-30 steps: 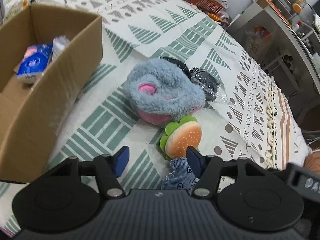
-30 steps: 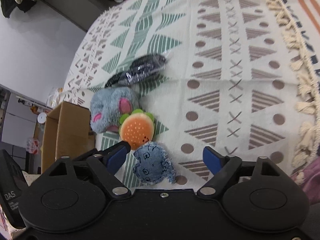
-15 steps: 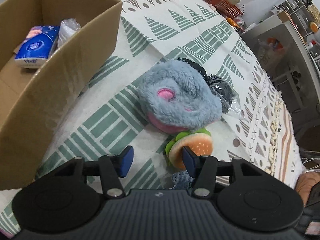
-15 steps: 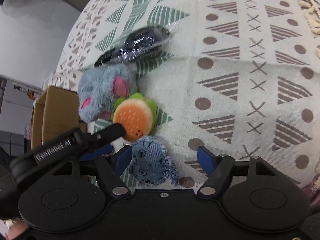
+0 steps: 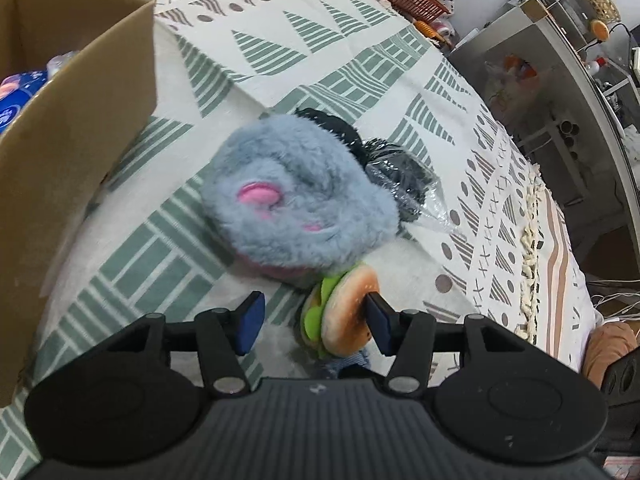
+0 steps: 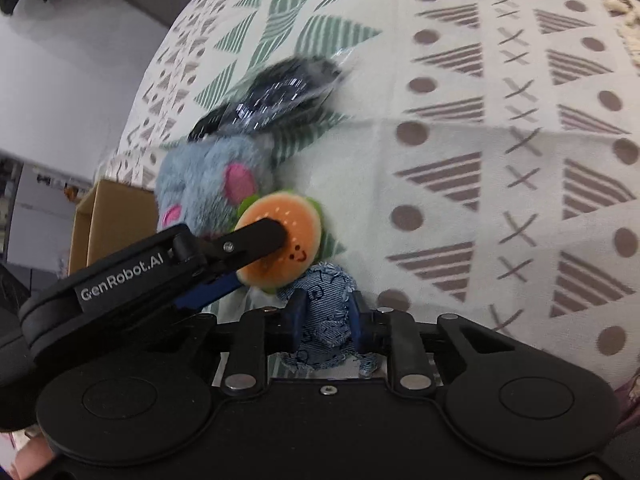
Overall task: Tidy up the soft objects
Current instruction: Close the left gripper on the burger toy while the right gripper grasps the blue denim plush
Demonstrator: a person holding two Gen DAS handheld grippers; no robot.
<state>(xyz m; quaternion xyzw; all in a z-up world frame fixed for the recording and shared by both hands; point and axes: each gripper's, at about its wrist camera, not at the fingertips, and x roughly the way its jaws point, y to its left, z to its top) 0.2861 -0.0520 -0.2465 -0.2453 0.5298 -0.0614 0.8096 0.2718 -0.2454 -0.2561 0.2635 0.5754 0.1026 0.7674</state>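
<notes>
Left wrist camera is showing me my left gripper with its jaws standing apart around the burger plush; the right blue pad is touching the bun, while the left pad is sitting clear of it. The burger plush is lying tilted on the patterned cloth, pressed against the grey furry plush. Behind the grey plush a black item in a clear plastic bag is lying on the cloth. A cardboard box is standing to the left, near the grey plush but apart from it, with a blue tissue pack showing inside.

Right wrist camera is showing me my right gripper with its jaws pinching the denim plush, which is bulging between the blue pads and lying on the cloth right at the near edge. The burger plush is just beyond it, touching it, and one finger of the left gripper is resting across the bun's face. The grey furry plush and the bagged black item are sitting farther off, somewhat blurred. The box is peeking out behind the left gripper.
</notes>
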